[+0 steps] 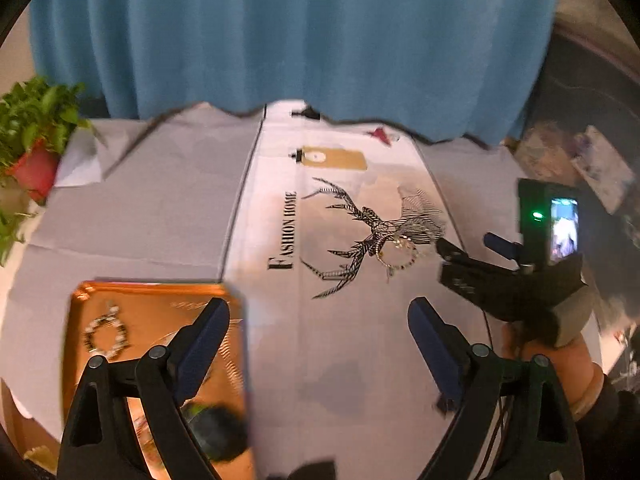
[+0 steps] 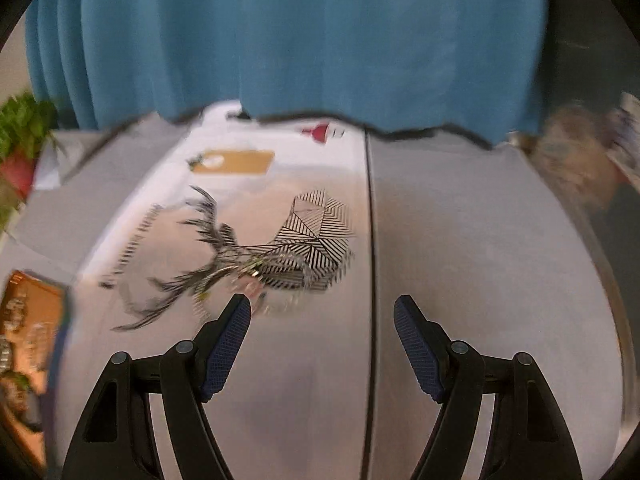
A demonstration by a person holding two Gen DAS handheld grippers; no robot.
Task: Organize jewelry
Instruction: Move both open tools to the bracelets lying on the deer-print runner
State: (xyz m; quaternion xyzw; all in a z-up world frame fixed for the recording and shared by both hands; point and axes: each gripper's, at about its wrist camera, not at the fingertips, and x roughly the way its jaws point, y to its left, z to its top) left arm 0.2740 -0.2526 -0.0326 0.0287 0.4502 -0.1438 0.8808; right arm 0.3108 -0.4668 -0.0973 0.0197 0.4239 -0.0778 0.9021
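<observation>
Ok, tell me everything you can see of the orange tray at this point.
The orange tray is a shiny, copper-toned rectangle with rounded corners and a low raised rim; it looks like metal. It lies flat on the grey cloth beside the white deer-print runner. A ring-shaped beaded bracelet lies flat inside it, and a dark blurred item sits at its near end. The open left gripper hangs partly over it, not visibly touching. In the right wrist view it is blurred.

Table — cloth, tray, bracelet
</observation>
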